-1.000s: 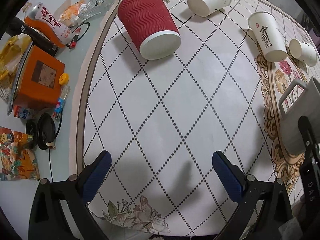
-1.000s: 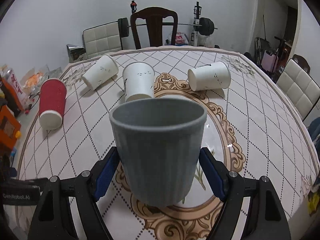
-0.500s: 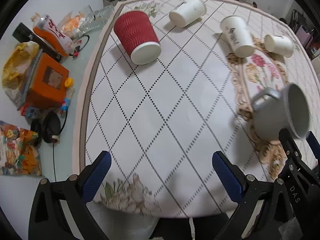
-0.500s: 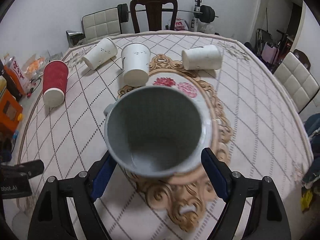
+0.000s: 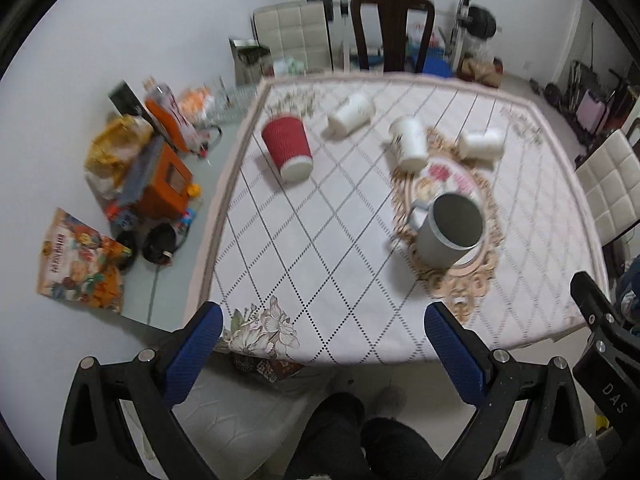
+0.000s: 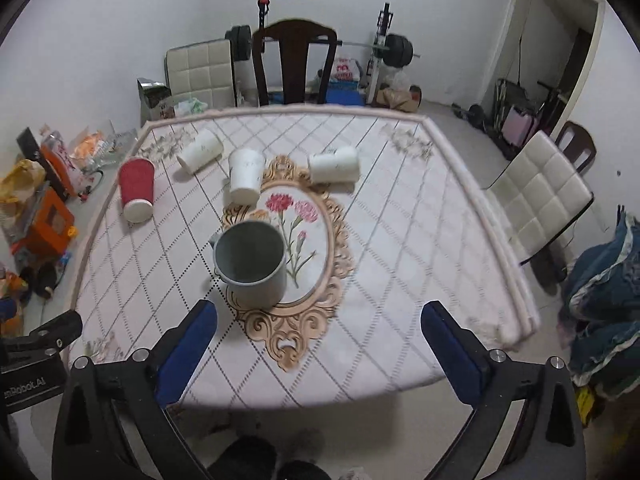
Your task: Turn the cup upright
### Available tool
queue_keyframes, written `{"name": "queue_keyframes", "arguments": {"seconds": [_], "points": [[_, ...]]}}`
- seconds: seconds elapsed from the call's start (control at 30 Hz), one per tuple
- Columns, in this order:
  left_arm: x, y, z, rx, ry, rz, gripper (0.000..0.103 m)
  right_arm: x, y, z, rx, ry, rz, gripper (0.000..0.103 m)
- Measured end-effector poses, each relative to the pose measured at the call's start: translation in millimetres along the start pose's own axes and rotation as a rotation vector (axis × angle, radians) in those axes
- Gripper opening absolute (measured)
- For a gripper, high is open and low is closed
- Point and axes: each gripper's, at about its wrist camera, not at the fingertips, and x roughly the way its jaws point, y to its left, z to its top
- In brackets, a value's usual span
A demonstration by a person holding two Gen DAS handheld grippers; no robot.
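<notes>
Looking through the left wrist view: your left gripper (image 5: 320,344) is wide open, holding nothing, raised off the near table edge. The mug (image 5: 450,232) stands upright, mouth up, ahead and right of its fingers; 4 paper cups lie on their sides beyond. Right wrist view: your right gripper (image 6: 318,340) is wide open and empty too, mug (image 6: 252,264) just ahead, slightly left of center. Right is nearer; red cup (image 6: 136,190) sits far left, axis roughly toward you.
</notes>
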Motion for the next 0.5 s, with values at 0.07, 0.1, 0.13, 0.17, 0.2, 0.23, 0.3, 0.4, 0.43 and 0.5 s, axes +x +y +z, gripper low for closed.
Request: {"name": "queue_keyframes", "arguments": {"seconds": [0.07,0.1,0.13,0.17,0.2,0.23,0.3,0.4,0.43,0.5], "points": [[-22.3,-1.1,-2.2,-0.004,-0.036,-0.002,0.103,-25.5,-9.4,3.6,-0.002,-0.002,0.009,0.103],[-34.8,-1.6,-4.0,-0.008,-0.053,-0.002,0.103,-38.8,-14.1,5.0,-0.002,-0.004,0.013,0.103],[-46.4,-2.0,-6.0,-0.012,-0.069,-0.005,0.103,-48.9,-17.1,6.1,-0.003,-0.003,0.011,0.103],[-55.7,-2.3,-8.1,-0.017,-0.082,-0.007,0.103,-61.1,-21.1,7.1,-0.003,-0.005,0.019,0.103],[-64.1,-3.0,-10.7,-0.022,-0.088,-0.008,0.103,-72.4,-24.8,7.8,-0.003,-0.008,0.023,0.103],[-69.8,-2.8,-13.3,-0.026,-0.091,-0.010,0.103,-81.5,-28.0,8.3,-0.003,-0.012,0.024,0.103],[-80.6,-1.5,-17.7,-0.035,-0.095,-0.012,0.103,-100.5,-34.7,8.3,-0.001,-0.020,0.038,0.103],[-91.3,1.1,-22.9,-0.043,-0.099,-0.016,0.103,-122.1,-39.4,7.2,-0.004,-0.038,0.038,0.103],[-94.0,1.8,-24.7,-0.044,-0.102,-0.016,0.103,-128.6,-40.4,6.6,-0.005,-0.046,0.039,0.103],[-98.9,2.4,-26.6,-0.046,-0.109,-0.021,0.103,-136.5,-41.2,6.4,-0.005,-0.050,0.038,0.103]]}}
